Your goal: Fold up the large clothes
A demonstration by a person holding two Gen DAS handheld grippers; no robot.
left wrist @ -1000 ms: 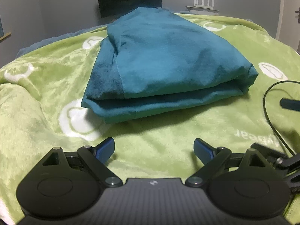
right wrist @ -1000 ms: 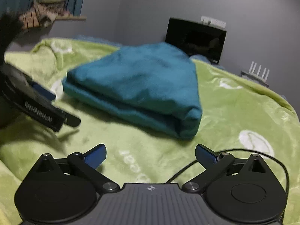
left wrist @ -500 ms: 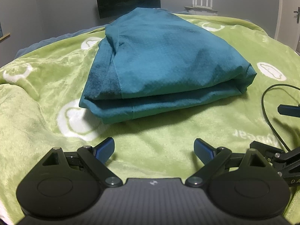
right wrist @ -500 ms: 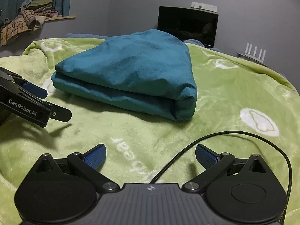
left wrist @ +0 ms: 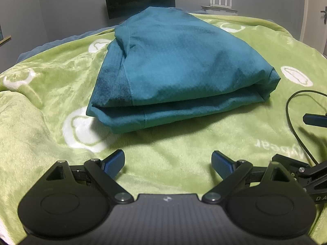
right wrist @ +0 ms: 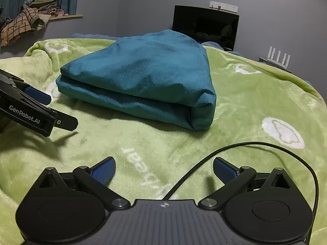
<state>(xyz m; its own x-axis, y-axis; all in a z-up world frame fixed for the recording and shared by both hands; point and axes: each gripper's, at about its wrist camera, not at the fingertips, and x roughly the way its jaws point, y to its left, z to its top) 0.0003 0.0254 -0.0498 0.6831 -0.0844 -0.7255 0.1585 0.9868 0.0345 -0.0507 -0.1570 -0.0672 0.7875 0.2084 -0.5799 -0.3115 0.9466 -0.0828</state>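
Since a second ago, the right gripper (right wrist: 164, 170) has been swung round so that the folded teal garment (right wrist: 143, 79) is brought nearer the middle of its view, while almost nothing is changed in the left gripper's (left wrist: 168, 162) view. The garment is laid in a compact stack near the middle of the green blanket (right wrist: 255, 102), with its layered open edges turned toward the left gripper and a rounded fold at the corner nearer the right gripper; it is touched by neither tool. Both grippers are held low over the blanket, short of the garment's near edge, with the jaws spread wide and nothing between the blue pads (left wrist: 114, 162). The left gripper is also seen from the side in the right wrist view (right wrist: 38, 110), apart from the cloth. Such a withdrawn, empty-handed stance is judged to suit a fold that is already finished, or a pause before a last tidying. A black cable (right wrist: 245, 149) is draped across the blanket near the right gripper and could be snagged if the tool is pushed forward. A dark screen (right wrist: 205, 26) is stood against the wall behind the bed.
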